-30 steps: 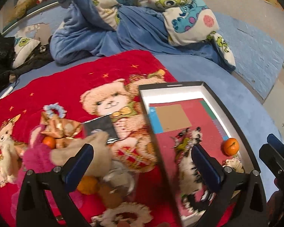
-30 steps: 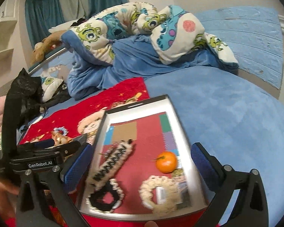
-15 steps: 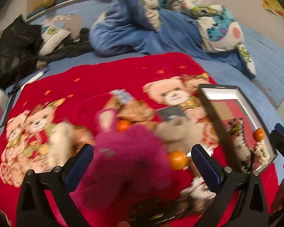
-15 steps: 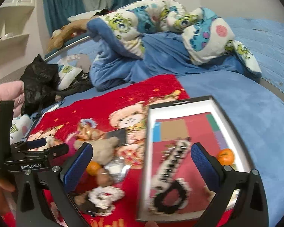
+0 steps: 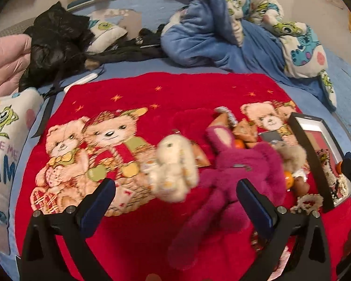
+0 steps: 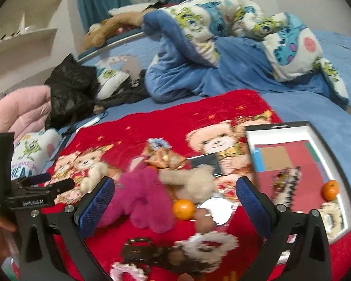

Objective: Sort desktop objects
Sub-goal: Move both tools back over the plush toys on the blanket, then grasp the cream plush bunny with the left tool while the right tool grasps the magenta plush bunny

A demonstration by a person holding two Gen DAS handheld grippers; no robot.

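Observation:
A pile of small things lies on the red bear blanket (image 5: 133,89): a magenta plush rabbit (image 5: 234,175), a cream plush toy (image 5: 175,166), a tan plush bear (image 6: 194,182), an orange (image 6: 183,208) and crocheted rings (image 6: 210,245). A black-rimmed tray (image 6: 316,128) at the right holds another orange (image 6: 330,189) and crocheted pieces. My left gripper (image 5: 175,199) is open above the cream and magenta toys, holding nothing. My right gripper (image 6: 175,199) is open over the magenta rabbit and the orange, empty. The left gripper's body (image 6: 30,201) shows at the left in the right wrist view.
The blanket lies on a blue bed (image 6: 316,107). A rumpled monster-print duvet (image 6: 222,35) fills the back. A black bag (image 5: 56,42), a pink quilt (image 5: 7,65) and a printed pillow (image 5: 4,140) crowd the left side. White shelves (image 6: 28,18) stand behind.
Both grippers have swung left, away from the tray and over the toy pile. The tray has slid toward the right edge of both views. Both stay open and empty.

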